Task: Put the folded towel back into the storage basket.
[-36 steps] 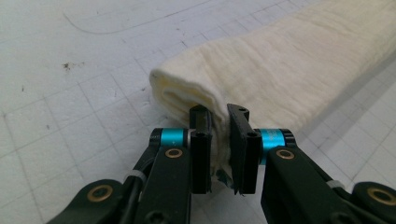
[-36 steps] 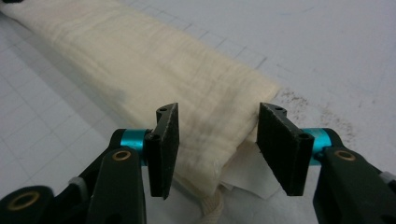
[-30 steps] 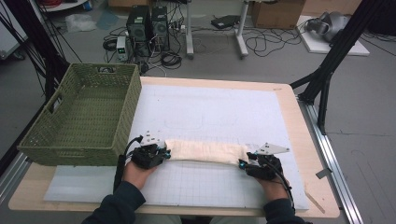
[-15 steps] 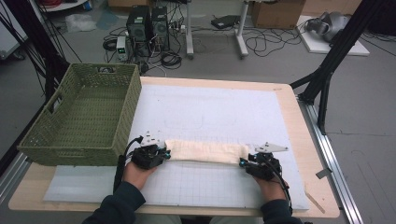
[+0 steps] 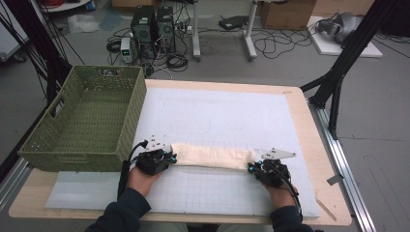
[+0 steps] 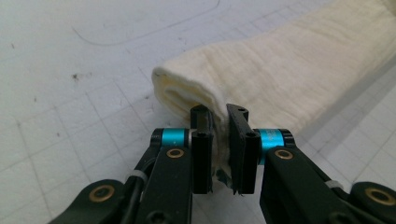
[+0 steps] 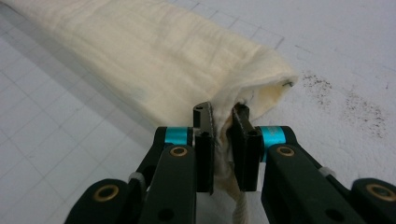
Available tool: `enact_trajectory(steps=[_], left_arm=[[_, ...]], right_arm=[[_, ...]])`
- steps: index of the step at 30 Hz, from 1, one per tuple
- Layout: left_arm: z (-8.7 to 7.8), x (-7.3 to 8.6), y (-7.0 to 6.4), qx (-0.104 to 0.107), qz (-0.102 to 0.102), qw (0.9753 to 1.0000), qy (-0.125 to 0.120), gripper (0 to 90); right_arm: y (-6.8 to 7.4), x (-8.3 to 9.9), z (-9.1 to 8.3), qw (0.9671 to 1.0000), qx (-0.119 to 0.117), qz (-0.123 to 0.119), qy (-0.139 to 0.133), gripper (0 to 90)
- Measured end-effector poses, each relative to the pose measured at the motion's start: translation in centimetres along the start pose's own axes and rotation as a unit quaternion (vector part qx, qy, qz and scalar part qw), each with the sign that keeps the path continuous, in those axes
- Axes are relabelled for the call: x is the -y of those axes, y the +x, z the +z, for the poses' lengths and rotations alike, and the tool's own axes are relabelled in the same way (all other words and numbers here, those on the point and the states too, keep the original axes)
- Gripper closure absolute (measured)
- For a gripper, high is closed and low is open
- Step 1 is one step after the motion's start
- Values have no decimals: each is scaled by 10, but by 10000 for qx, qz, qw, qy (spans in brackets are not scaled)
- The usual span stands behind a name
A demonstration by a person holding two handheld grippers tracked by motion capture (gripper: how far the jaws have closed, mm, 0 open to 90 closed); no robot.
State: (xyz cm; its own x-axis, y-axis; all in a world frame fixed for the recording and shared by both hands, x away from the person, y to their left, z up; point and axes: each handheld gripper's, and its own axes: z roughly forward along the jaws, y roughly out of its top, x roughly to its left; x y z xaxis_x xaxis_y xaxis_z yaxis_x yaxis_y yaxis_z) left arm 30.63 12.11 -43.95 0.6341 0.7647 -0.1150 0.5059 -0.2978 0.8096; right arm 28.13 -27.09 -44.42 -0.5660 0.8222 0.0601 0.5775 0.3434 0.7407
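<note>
Wood table w/ white grid mat; on mat: folded cream cloth, green basket at left edge.

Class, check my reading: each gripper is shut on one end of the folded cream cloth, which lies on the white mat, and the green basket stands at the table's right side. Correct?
Not quite. The green basket stands at the table's left side, as the high view shows. The rest holds: the left gripper and right gripper are each shut on one end of the folded cream cloth on the white mat.

Both arms reach in from the near side, in dark sleeves. The left gripper sits low, its jaws squeezed nearly together on something soft. The right gripper sits low too, well apart from it, jaws pinched the same way.
</note>
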Motion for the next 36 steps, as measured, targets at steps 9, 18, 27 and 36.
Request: enact_trajectory(steps=[9, 18, 27, 36], left_arm=[[-14, -8, -2, 126, 27, 9990, -421, 809], [-20, -12, -4, 211, 31, 9980, -600, 808], [-30, -19, -8, 181, 195, 9967, -764, 808], [-43, -27, -3, 130, 162, 9951, -968, 808]], right_arm=[[-4, -3, -10, 9996, -73, 166, -207, 814], [-4, -3, -12, 9998, 6, 90, -183, 814], [-8, -11, -26, 9983, 66, 115, -573, 814], [-3, -25, -31, 9968, 85, -84, -791, 814]])
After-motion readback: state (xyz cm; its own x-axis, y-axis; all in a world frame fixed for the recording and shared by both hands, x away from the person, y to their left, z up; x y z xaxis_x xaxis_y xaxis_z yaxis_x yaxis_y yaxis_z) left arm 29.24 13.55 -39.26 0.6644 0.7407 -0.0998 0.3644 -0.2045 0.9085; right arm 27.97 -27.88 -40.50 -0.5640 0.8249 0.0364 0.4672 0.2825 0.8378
